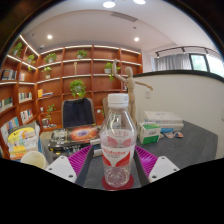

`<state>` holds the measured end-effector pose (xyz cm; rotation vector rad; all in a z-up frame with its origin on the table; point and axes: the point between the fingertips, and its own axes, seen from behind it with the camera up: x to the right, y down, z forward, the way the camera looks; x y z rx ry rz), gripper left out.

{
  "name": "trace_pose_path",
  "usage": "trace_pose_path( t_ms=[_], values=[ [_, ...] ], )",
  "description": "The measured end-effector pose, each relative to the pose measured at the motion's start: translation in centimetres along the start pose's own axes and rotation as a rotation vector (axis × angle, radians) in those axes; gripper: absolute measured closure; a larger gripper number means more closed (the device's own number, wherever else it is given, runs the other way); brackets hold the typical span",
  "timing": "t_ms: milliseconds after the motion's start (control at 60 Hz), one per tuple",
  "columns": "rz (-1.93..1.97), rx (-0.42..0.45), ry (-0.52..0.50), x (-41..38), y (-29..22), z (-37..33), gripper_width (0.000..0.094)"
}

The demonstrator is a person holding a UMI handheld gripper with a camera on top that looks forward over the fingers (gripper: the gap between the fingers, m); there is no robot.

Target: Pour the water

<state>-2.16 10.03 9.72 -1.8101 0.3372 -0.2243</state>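
A: Going from left to right, what do we see at the far left?

B: We see a yellow pack [19,140] and a pale cup [33,159] on the table [190,150], a little away from our left finger. We think the cup could be where the water goes, but we cannot be sure.

A: And in the middle?

B: The water bottle [118,140] stands upright between the two pink pads [80,160], with its white cap [118,100] on and a red label [117,152] around it. Our gripper [116,165] is spread, and the pads are very near the bottle on both sides. We cannot tell if they already touch it, so we do not call it a grip.

A: To the right?

B: A white and green box [151,131] lies beyond the right finger, and a wooden figure [126,78] stands behind the bottle.

A: What could go wrong from here?

B: The bottle is thin plastic and round, so if we close off-centre it may twist or tip. If we squeeze too hard, it could dent. Also the cap appears closed; tilting now would pour nothing, we judge
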Motion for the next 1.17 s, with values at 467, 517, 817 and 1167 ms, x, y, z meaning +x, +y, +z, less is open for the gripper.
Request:
trace_pose_path(
  t_ms=[467,517,817,1167],
  values=[
    [-0.064,-0.053,-0.165,-2.6,2.4,-16.1,0.0047],
    [-0.088,-0.075,-0.164,-2.3,2.9,-17.9,0.0047],
    [-0.059,-0.034,-0.294,-4.3,1.7,-24.6,0.0047],
    [-0.106,-0.062,-0.339,-4.9,2.6,-25.9,0.0047]
  ],
)
